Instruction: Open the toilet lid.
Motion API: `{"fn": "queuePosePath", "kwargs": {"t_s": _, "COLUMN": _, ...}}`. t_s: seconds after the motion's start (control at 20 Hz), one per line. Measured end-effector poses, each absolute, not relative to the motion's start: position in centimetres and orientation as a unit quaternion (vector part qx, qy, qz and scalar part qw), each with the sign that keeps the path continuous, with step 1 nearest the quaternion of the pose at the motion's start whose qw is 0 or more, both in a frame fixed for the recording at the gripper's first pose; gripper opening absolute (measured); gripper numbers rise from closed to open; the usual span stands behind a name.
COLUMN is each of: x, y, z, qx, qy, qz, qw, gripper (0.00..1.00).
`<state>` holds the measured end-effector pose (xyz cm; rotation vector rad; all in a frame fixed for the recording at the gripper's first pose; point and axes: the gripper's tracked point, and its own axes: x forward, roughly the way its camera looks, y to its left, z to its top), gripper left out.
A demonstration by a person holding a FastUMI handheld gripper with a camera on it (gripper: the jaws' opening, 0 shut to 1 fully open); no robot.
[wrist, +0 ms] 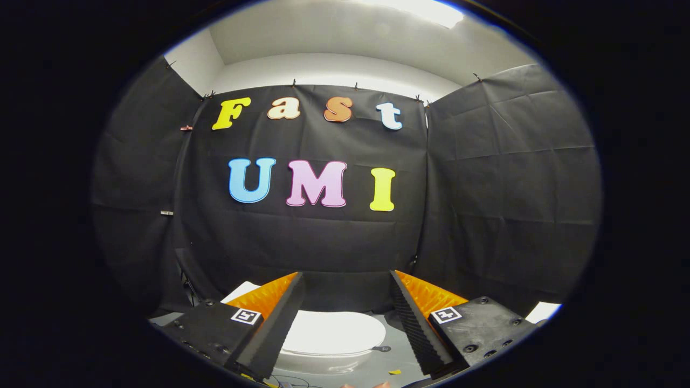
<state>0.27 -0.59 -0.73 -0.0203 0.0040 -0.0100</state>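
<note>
**Toilet lid down, gripper held above it with fingers apart**

Count: one toilet, one lid, one gripper with two fingers, two square marker tags, one small yellow scrap.

The toilet lid (pixel 333 332) is white, oval and lies flat and closed on the bowl. It sits low between the two fingers, well beneath them, on a pale grey floor (pixel 401 353). A small dark mark is on the floor just beside the lid's right edge, and the yellow scrap (pixel 394 372) lies on the floor nearer the camera than that mark.

The gripper (pixel 347 283) is held level above the lid, pointing at the black cloth wall (pixel 323 242) beyond the toilet. Its fingers stand wide apart with nothing between them; neither touches the lid. Each finger mount carries one marker tag (pixel 246 316), one to either side of the lid.

At the lower rim, nearer than the lid, a sliver of the person's fingertips (pixel 366 385) shows; their pose cannot be told.
</note>
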Motion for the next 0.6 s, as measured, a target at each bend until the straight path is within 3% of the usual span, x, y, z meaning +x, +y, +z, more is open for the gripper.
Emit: {"fn": "queuePosePath", "kwargs": {"t_s": 0.6, "x": 3.4, "y": -0.2, "z": -2.6, "qx": -0.037, "qy": -0.034, "qz": 0.009, "qw": 0.999, "gripper": 0.98}}
